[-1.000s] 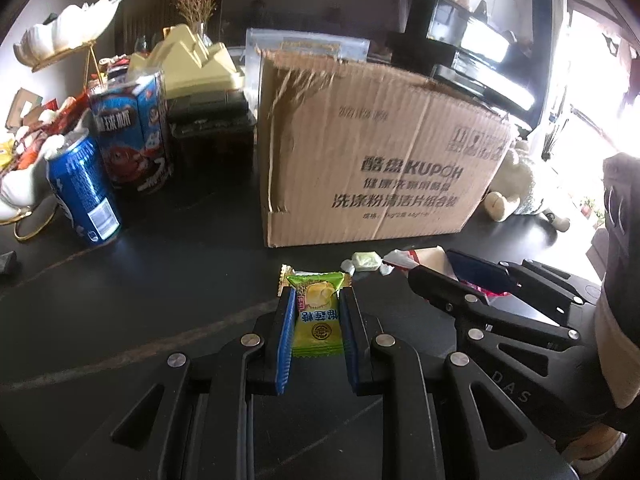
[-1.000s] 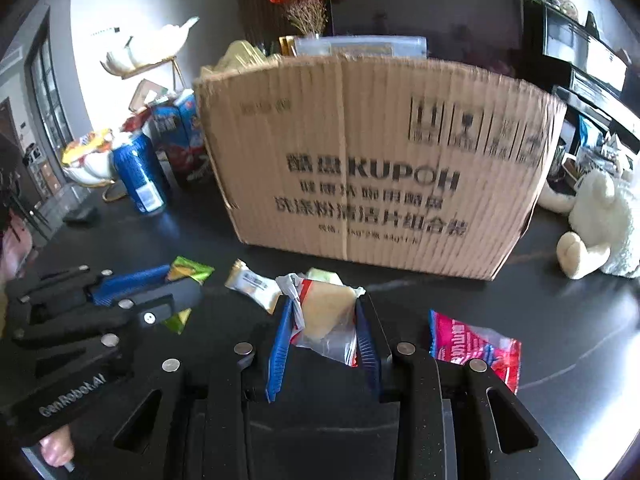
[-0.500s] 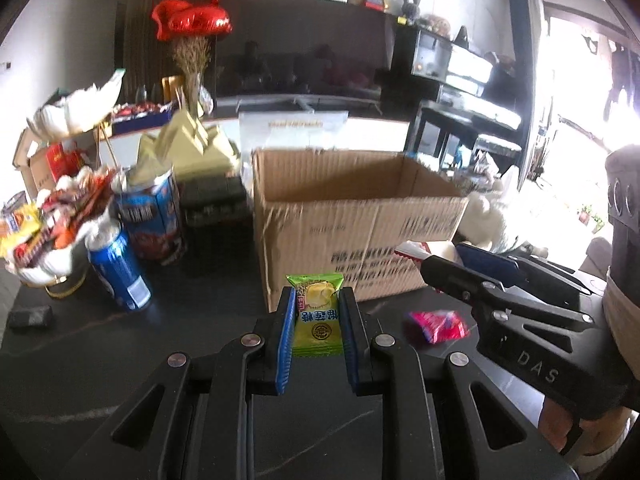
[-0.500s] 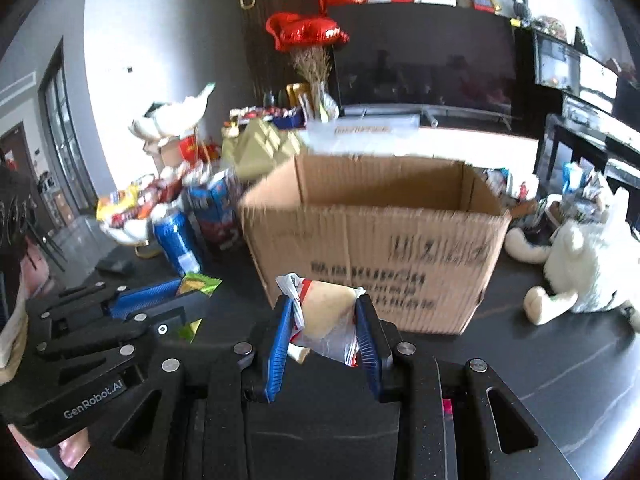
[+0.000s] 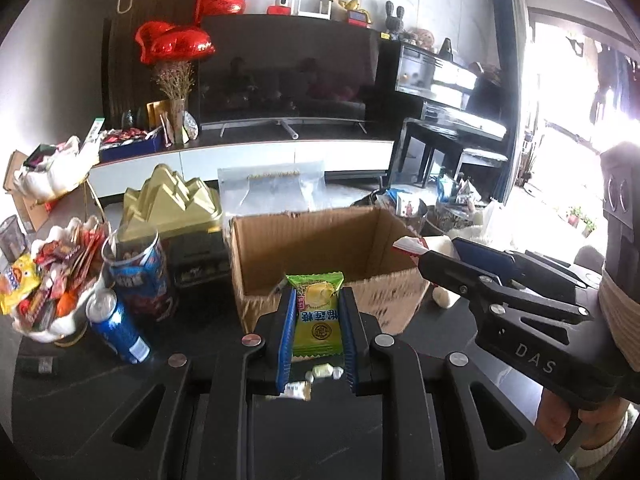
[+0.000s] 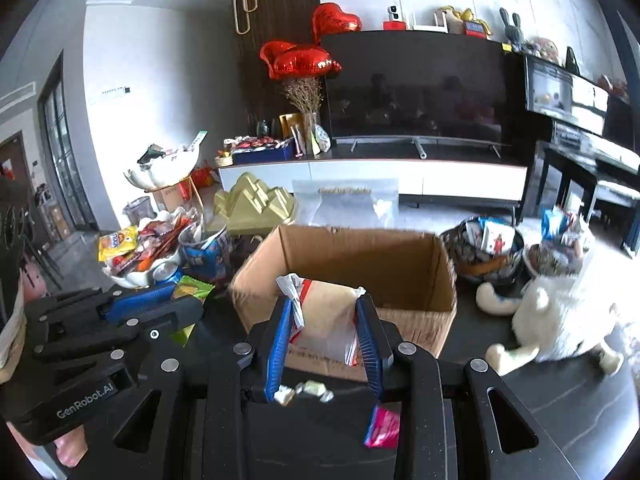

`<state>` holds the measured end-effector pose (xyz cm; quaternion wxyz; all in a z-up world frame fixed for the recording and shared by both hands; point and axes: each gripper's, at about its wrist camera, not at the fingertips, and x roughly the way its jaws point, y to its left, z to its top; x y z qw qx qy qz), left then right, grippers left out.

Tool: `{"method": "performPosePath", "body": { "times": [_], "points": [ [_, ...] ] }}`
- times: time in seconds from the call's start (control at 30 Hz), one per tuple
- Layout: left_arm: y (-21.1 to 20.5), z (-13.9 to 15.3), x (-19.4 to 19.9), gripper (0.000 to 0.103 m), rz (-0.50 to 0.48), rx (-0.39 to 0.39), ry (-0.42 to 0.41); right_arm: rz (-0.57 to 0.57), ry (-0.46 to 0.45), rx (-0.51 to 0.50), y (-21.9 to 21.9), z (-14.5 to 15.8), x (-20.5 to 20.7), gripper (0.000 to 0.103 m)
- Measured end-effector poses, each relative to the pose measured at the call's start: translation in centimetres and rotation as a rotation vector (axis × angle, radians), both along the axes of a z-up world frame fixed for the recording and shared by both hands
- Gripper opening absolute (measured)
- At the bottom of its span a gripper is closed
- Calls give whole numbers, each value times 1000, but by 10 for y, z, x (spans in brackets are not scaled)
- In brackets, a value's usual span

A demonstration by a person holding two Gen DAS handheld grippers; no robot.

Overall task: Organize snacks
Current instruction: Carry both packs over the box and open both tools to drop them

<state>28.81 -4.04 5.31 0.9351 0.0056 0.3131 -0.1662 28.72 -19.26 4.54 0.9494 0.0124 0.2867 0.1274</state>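
My left gripper (image 5: pixel 317 300) is shut on a green and yellow candy packet (image 5: pixel 317 314), held in the air in front of the near wall of an open cardboard box (image 5: pixel 320 240). My right gripper (image 6: pixel 325 308) is shut on a clear snack bag with a beige cake and red edge (image 6: pixel 326 320), held above the near rim of the same box (image 6: pixel 360 252). The right gripper also shows in the left wrist view (image 5: pixel 440 258), at the box's right corner. The left gripper shows in the right wrist view (image 6: pixel 188 300), left of the box.
Small wrapped candies (image 5: pixel 322 372) and a pink packet (image 6: pixel 384 426) lie on the black table below. A blue can (image 5: pixel 116 330), a blue snack tub (image 5: pixel 138 268) and a white snack bowl (image 5: pixel 44 292) stand to the left. A white plush toy (image 6: pixel 560 320) sits right.
Both grippers have risen from near the table to above the box's rim, each still holding its snack. The box's open inside has come into view.
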Motion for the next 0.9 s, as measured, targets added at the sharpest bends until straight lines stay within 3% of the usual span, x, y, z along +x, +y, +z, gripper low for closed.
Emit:
{"method": "performPosePath", "body": {
  "times": [0.27,0.63,0.7,0.77,0.83,0.9],
  "points": [
    [-7,4,46,22,-7,8,53,5,37,-13,-5,9,37,34],
    [-21,-20,102,22,-6,31,114,-8,76,-54,-11,-14,80,35],
    [-23,-22,111,26,11,46,112,-15,76,-55,-13,-17,87,36],
    [-21,-24,115,35,36,55,116,-30,77,-63,-15,-20,93,47],
    [-18,-25,112,36,47,49,122,-55,75,-77,-17,-21,93,59],
    [-17,-24,105,40,60,63,110,-61,55,-106,-16,-21,86,60]
  ]
}}
